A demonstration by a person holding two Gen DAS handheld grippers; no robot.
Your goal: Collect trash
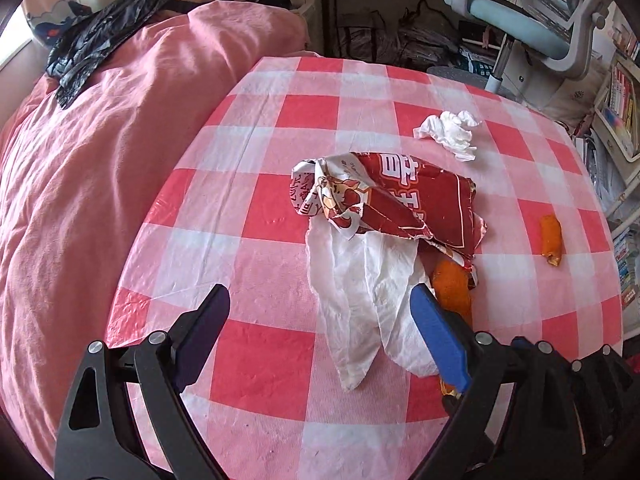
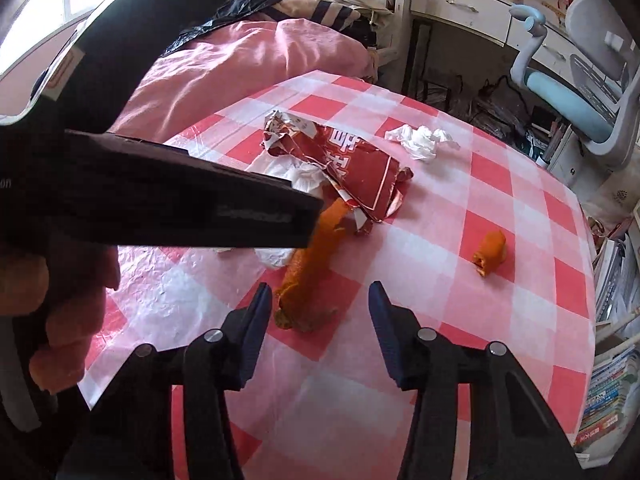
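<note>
On the red-and-white checked table (image 1: 260, 360) lies a crumpled red snack wrapper (image 1: 400, 196) (image 2: 352, 168) on top of a flat white tissue (image 1: 360, 300). A long orange peel (image 1: 452, 288) (image 2: 308, 272) sticks out from under the wrapper. A small peel piece (image 1: 551, 240) (image 2: 490, 252) and a balled tissue (image 1: 448, 132) (image 2: 420, 140) lie apart, further right. My left gripper (image 1: 320, 300) is open, its fingers either side of the flat tissue. My right gripper (image 2: 320, 292) is open just above the long peel's near end, pads not touching it.
A pink quilted bed (image 1: 100, 180) adjoins the table's left side, with a black plastic bag (image 1: 100, 36) on it. A light-blue office chair (image 1: 532, 28) stands behind the table, bookshelves (image 1: 620, 108) to the right. A hand (image 2: 68, 300) holds the left tool (image 2: 180, 204) across the right wrist view.
</note>
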